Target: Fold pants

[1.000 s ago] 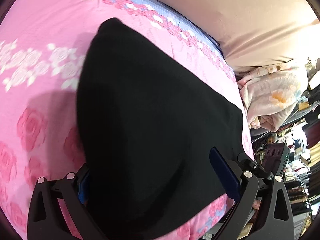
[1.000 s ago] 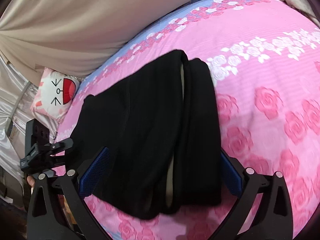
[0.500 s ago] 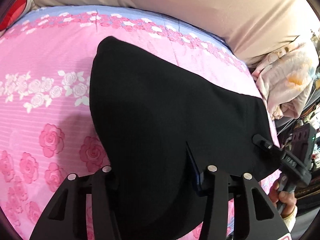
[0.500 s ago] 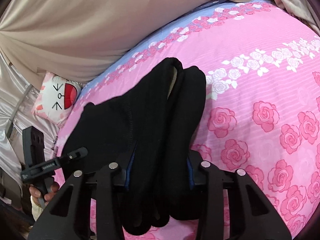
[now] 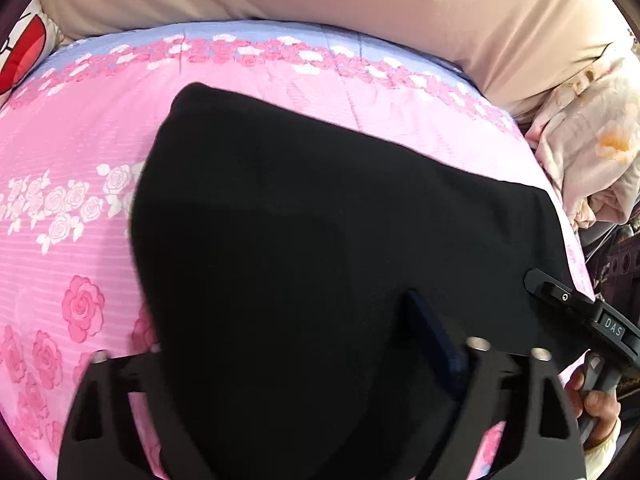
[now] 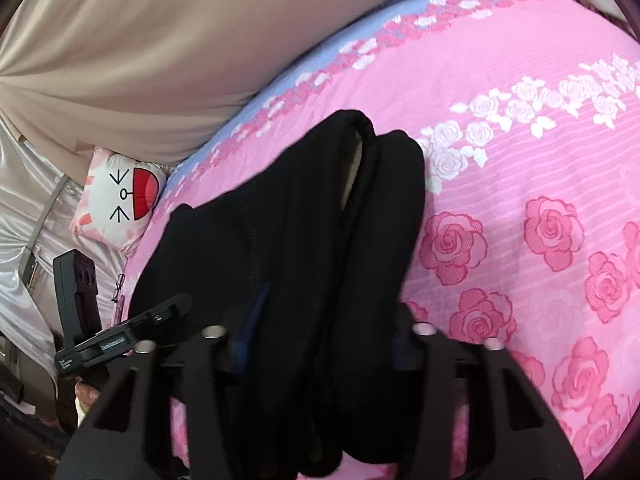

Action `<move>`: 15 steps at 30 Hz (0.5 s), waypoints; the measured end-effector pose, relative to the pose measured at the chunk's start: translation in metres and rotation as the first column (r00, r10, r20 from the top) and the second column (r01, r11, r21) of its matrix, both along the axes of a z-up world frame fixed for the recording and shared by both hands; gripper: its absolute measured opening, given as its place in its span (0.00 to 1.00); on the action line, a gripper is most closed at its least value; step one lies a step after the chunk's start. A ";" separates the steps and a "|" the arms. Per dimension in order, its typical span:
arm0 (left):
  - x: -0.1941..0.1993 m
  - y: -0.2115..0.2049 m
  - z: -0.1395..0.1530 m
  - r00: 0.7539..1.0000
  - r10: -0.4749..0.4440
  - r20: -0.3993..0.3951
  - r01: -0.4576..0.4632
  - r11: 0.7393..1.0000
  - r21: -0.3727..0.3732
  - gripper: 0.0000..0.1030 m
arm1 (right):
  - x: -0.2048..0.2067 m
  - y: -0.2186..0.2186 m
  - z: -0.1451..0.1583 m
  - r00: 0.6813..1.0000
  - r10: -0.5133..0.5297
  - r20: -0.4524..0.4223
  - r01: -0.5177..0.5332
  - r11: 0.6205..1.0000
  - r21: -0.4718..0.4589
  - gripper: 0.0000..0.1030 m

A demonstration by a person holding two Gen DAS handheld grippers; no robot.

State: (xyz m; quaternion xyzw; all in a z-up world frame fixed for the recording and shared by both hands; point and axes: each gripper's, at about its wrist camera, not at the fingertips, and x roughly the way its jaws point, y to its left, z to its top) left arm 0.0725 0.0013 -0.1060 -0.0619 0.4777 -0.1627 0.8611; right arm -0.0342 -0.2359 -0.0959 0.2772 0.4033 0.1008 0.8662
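Observation:
Black pants (image 5: 320,200) lie folded lengthwise on the pink rose bedsheet (image 5: 60,208). In the right wrist view the pants (image 6: 300,220) show two stacked leg folds. My right gripper (image 6: 328,320) is shut on their near end, the fabric bunched between its pads. My left gripper (image 5: 288,332) straddles the other end. Its jaws are opening, with cloth between them that drapes over the left finger. The blue pad (image 5: 436,340) on the right stands partly bare. Each view shows the other gripper at the bed's edge, the right gripper (image 5: 580,312) and the left gripper (image 6: 120,332), each held in a hand.
A beige curtain (image 5: 360,0) hangs behind the bed. A cartoon-face pillow (image 6: 120,196) sits at one corner, a crumpled floral blanket (image 5: 592,152) at the other. Glasses (image 6: 119,282) lie on silvery cloth beside the bed. Pink sheet stretches beyond the pants.
Both grippers closed from wide open onto the pants' ends. The left one has since widened again and rolled, lifting the cloth slightly. The right one has stayed clamped and still.

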 end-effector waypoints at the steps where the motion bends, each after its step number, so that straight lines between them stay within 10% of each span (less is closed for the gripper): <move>1: -0.003 0.002 0.005 1.000 0.008 0.012 -0.008 1.000 0.008 0.55 | -0.004 0.000 0.004 1.000 0.000 0.012 -0.001 1.000 0.006 0.35; 6: -0.026 0.007 0.033 0.998 -0.016 0.065 0.013 0.999 0.034 0.28 | -0.022 0.013 0.030 0.997 0.025 0.068 -0.026 1.000 0.008 0.33; 15: -0.076 0.009 0.054 0.993 -0.080 0.084 0.078 0.996 0.034 0.24 | -0.076 0.020 0.048 0.997 0.023 0.070 -0.022 1.000 -0.011 0.33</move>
